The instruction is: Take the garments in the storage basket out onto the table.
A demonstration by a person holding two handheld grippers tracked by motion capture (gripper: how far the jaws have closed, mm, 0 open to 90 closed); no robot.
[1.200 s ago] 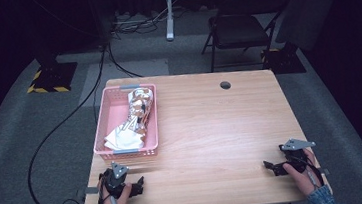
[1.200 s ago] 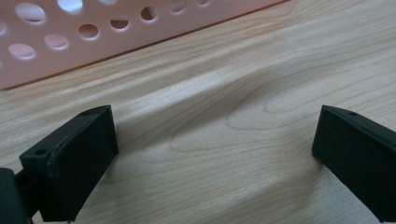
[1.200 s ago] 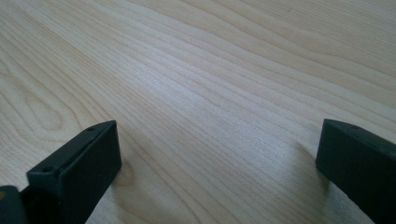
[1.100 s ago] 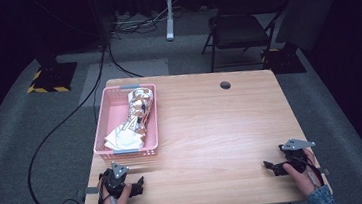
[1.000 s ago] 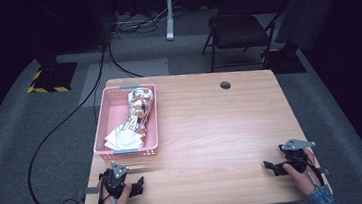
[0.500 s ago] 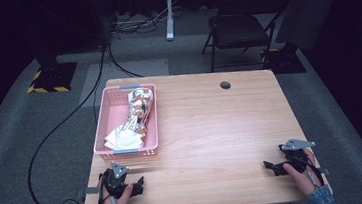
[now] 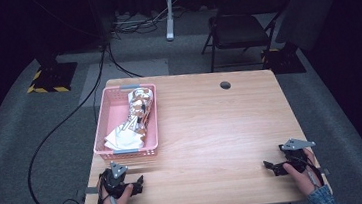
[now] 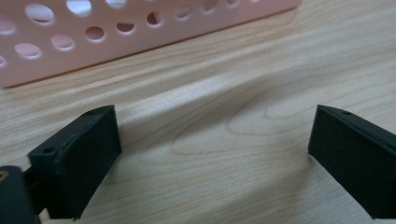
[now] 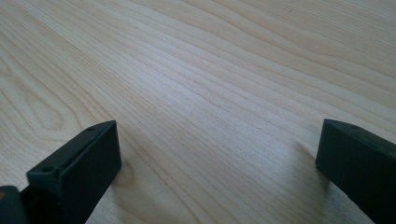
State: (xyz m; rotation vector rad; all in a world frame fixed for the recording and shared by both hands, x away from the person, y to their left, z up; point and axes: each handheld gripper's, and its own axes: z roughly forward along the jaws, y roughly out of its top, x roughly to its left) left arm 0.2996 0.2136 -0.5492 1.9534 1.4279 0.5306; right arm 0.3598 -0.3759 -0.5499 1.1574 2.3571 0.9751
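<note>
Nothing moved, perforated pink basket (image 7: pixel 120 113), crinkled foil bundle (image 7: pixel 137 111), woodgrain table (image 7: pixel 221 128)

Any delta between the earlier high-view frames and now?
Nothing visibly changed. The left gripper and right gripper rest at the near corners of the table, both open, holding nothing. The pink basket with the foil-wrapped bundle and white paper in it sits where it was.

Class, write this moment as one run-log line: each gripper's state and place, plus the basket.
left gripper: open, near table edge by pink basket | right gripper: open, bare wood | basket: holds foil-wrapped bundle
</note>
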